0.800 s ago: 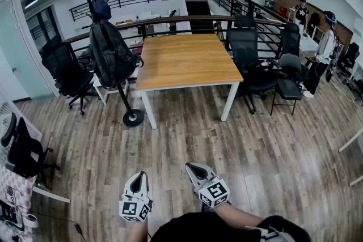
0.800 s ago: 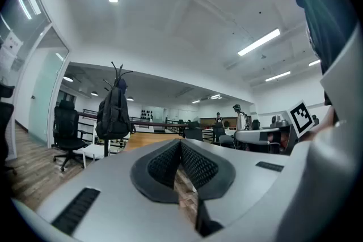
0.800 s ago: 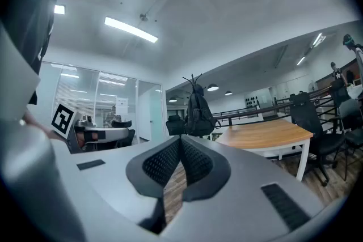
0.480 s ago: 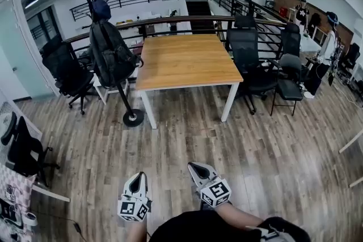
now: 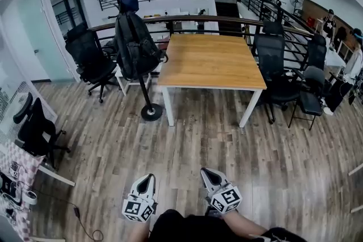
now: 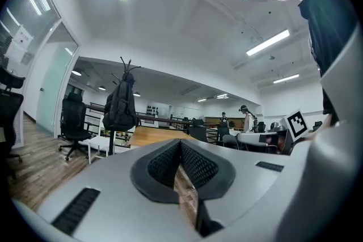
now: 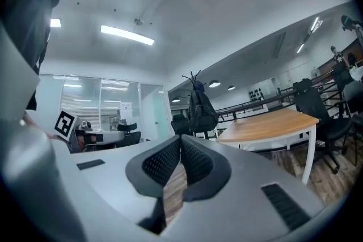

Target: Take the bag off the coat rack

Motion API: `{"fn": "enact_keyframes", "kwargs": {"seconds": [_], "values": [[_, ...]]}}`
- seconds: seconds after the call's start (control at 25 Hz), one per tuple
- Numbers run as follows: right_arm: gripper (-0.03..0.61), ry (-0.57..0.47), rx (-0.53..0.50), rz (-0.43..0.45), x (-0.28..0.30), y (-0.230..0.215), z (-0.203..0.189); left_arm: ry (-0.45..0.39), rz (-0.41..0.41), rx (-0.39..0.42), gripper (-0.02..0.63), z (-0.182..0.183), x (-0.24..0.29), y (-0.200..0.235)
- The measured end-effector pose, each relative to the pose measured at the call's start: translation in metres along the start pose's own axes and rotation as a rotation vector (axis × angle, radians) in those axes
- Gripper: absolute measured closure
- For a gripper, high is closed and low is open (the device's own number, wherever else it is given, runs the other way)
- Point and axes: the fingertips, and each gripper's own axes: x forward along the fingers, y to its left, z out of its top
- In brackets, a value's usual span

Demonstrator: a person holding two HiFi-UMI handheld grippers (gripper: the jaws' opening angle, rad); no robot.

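Observation:
A black backpack hangs from a black coat rack at the left corner of the wooden table; a dark blue cap sits on top of the rack. The backpack also shows far off in the left gripper view, and the same backpack in the right gripper view. My left gripper and right gripper are held low near my body, far from the rack. Both are shut with nothing between their pads.
Black office chairs stand left of the rack, at the far left and right of the table. A railing runs behind the table. A cable lies on the wooden floor at lower left. People stand at the far right.
The head view has shifted, so the rack, backpack and table now sit further right and a little nearer. Both grippers stay low and shut.

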Motion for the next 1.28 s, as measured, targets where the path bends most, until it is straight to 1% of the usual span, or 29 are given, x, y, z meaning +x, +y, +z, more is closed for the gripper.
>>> {"fn": "enact_keyframes", "kwargs": {"seconds": [0.24, 0.36, 0.52, 0.68, 0.8, 0.96, 1.16, 1.28], "values": [[0.546, -0.006, 0.001, 0.004, 0.003, -0.011, -0.005, 0.027, 0.038, -0.031, 0.598, -0.011, 0.003, 0.017], [0.546, 0.022, 0.005, 0.003, 0.011, -0.021, -0.009, 0.009, 0.047, -0.080, 0.598, -0.012, 0.019, 0.028], [0.546, 0.058, -0.001, 0.008, 0.037, -0.035, -0.016, -0.007, 0.029, -0.082, 0.598, -0.010, 0.052, 0.045], [0.548, 0.070, -0.018, 0.025, 0.076, -0.048, -0.015, -0.010, 0.018, -0.075, 0.598, -0.007, 0.084, 0.068], [0.546, 0.068, -0.020, 0.020, 0.115, -0.065, -0.002, -0.015, 0.025, -0.074, 0.598, -0.003, 0.113, 0.088], [0.548, 0.061, -0.040, 0.037, 0.168, -0.078, 0.010, -0.012, 0.020, -0.062, 0.600, 0.005, 0.152, 0.121], [0.547, 0.063, -0.039, 0.043, 0.228, -0.098, 0.023, -0.038, 0.024, -0.076, 0.598, 0.023, 0.195, 0.164], [0.546, 0.046, -0.054, 0.041, 0.259, -0.108, 0.034, -0.039, -0.002, -0.096, 0.598, 0.028, 0.219, 0.184]]}}
